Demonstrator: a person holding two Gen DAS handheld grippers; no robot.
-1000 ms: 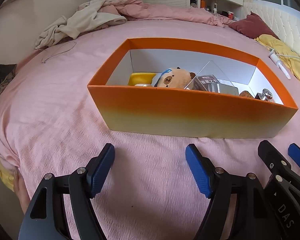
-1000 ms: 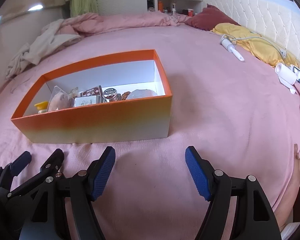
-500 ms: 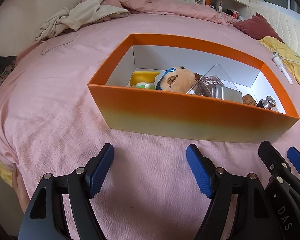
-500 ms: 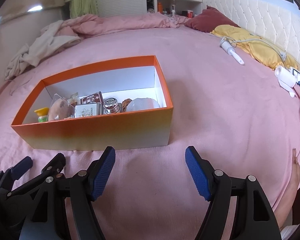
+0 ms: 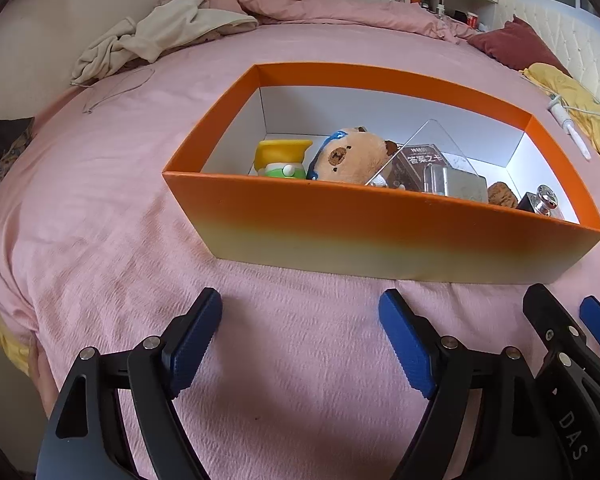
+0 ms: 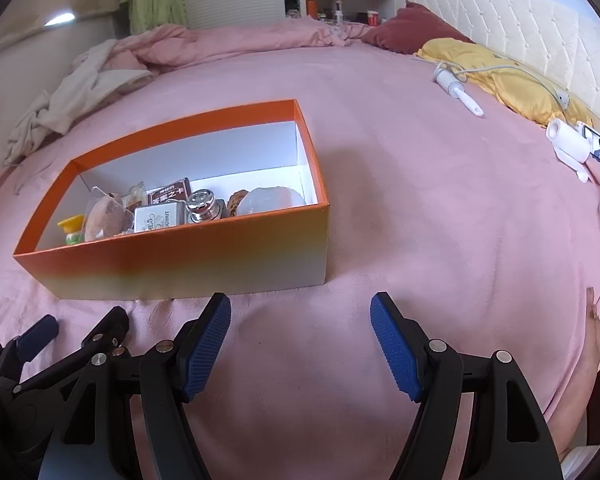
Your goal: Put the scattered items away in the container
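Both tongs are spread wide and pinch nothing: your left gripper and your right gripper hover side by side over the pink bedspread, blue pads apart, fabric showing between them.

Container: the open orange cardboard box with white inner walls sits on the bedspread just ahead of the left gripper, and ahead and to the left of the right one.

Done, as far as you can check: the box holds a yellow-capped green toy figure, a brown plush animal with a blue strap, a clear angular plastic case, a dark brown printed card box, a grey metal tin, a brown walnut-like lump, a chrome-capped bottle and a pale whitish rounded object.

Left, by judgement: little or nothing. No small item lies on the bedspread near either gripper. Well beyond the right gripper, toward the headboard, lie a white handled device on a cable and a white cylinder beside a phone; whether these count as scattered items you cannot tell.

Hidden or unclear:
- near wall of the box covers the box floor and the lower parts of its contents
- what the pale object is: not readable
- bedspread below both grippers: cut off by the frame
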